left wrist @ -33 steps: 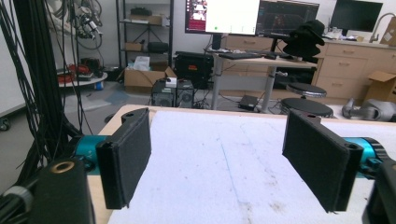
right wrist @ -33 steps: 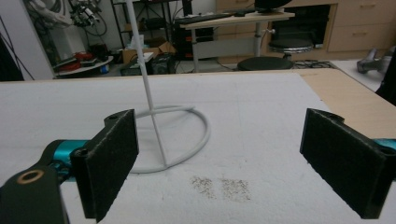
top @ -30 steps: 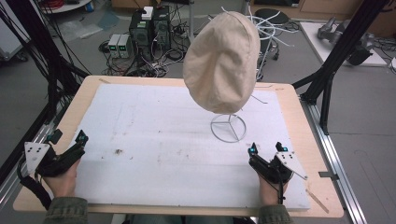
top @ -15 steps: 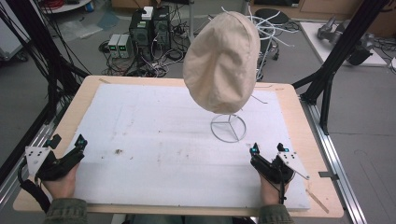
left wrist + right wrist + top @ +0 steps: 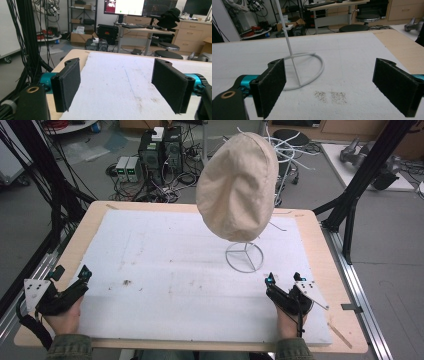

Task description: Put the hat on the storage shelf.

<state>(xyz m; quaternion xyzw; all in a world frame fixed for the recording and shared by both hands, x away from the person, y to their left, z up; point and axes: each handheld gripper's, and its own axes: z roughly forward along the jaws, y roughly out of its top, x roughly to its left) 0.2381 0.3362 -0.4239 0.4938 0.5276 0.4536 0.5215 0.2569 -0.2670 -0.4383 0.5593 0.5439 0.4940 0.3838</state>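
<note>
A light wooden table (image 5: 320,240) carries a white foam mat (image 5: 175,270) covering most of its top. On the mat, toward three o'clock from its middle, stands a white wire stand (image 5: 244,257) by its ring base.

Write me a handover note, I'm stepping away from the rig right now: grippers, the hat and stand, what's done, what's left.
Left gripper: open, holding nothing, at the mat's near left edge.
Right gripper: open, holding nothing, just in front of the stand's ring base.
Beige hat: sits on the white wire stand, untouched.
Done: nothing visible so far.
Left: probably the hat itself; the right gripper is nearer it.
</note>
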